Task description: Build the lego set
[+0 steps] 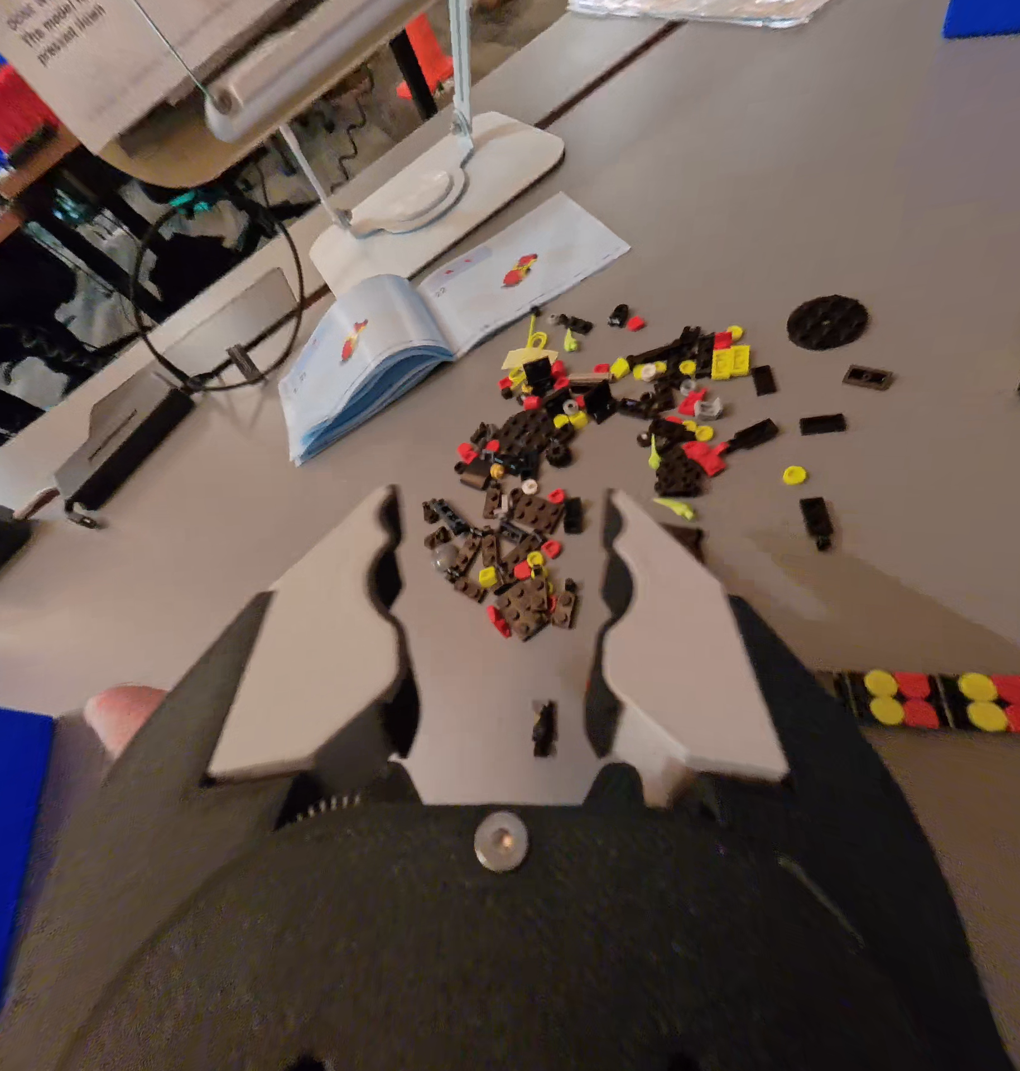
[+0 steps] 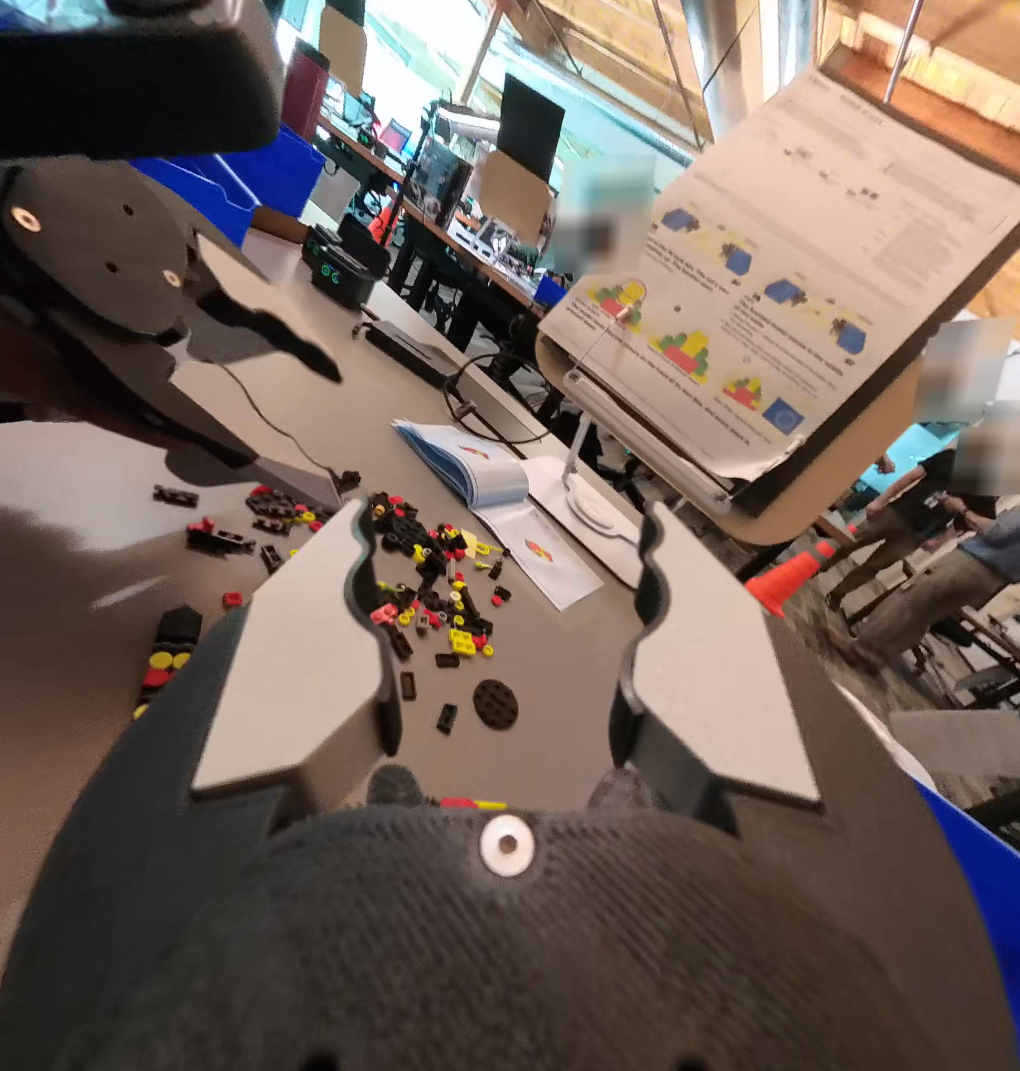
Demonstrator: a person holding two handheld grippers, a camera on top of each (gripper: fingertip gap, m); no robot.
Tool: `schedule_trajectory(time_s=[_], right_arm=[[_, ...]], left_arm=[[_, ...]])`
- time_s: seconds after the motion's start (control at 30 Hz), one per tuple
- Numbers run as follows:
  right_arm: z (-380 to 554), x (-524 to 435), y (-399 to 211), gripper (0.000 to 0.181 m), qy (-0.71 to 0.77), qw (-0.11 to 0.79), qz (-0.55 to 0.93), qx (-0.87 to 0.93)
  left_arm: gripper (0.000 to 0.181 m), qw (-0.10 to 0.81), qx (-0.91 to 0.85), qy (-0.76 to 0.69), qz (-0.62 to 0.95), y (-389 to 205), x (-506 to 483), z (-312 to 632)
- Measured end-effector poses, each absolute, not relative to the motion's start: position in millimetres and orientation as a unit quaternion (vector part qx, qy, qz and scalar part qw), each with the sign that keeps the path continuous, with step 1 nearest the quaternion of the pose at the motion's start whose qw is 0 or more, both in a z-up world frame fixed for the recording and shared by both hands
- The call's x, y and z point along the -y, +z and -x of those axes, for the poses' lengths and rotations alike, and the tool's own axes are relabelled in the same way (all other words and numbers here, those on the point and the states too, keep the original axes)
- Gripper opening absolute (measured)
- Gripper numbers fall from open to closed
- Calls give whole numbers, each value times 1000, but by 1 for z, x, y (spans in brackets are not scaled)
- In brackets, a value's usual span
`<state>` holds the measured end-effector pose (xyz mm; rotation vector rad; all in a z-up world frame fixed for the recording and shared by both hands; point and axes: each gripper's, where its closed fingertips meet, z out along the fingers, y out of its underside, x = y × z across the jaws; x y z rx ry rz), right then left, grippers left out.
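Note:
A pile of loose black, red and yellow lego pieces (image 1: pixel 583 429) lies on the grey table (image 1: pixel 844 174). My left gripper (image 1: pixel 503 504) is open and empty, hovering just above the near end of the pile, with small brown and black plates (image 1: pixel 531 603) between its fingers. A black strip with yellow and red round tiles (image 1: pixel 948 707) lies to its right. My right gripper (image 2: pixel 507 513) is open and empty, raised over the pile (image 2: pixel 438 579) and a round black plate (image 2: pixel 495 703). The left gripper (image 2: pixel 328 429) also shows in the right wrist view, at the upper left.
An open blue instruction booklet (image 1: pixel 415 342) lies behind the pile, next to a white stand base (image 1: pixel 438 191) holding a printed board (image 2: pixel 757 290). A round black plate (image 1: pixel 826 321) lies apart. Blue bins (image 2: pixel 235 174), a black device (image 2: pixel 345 266) and cables sit at the table's far side. People stand beyond an orange cone (image 2: pixel 786 574).

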<state>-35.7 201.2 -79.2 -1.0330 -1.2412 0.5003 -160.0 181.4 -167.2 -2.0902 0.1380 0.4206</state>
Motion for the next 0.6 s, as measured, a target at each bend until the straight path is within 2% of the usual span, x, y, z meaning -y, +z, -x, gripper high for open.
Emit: schedule_trajectory(time_s=[0.03, 0.07, 0.3, 0.5, 0.53, 0.57, 0.6], right_arm=[[38, -200, -78, 85, 225, 667, 453, 547], [40, -199, -77, 80, 233, 669, 452, 542], [53, -199, -76, 77, 272, 662, 461, 524], [56, -209, -88, 75, 248, 649, 491, 526], [54, -216, -93, 69, 237, 642, 510, 522], [51, -222, -101, 43, 225, 624, 537, 521], [49, -226, -113, 4, 215, 592, 569, 528]], left_arm=[[49, 474, -57, 161, 864, -170, -178, 158], [42, 472, -51, 150, 867, -171, -174, 157], [41, 462, -16, 156, 873, -174, -156, 170], [24, 456, 7, 138, 879, -177, -151, 171], [13, 455, 9, 133, 880, -176, -150, 170], [0, 460, 14, 121, 880, -174, -150, 168], [0, 466, 33, 114, 877, -170, -150, 169]])
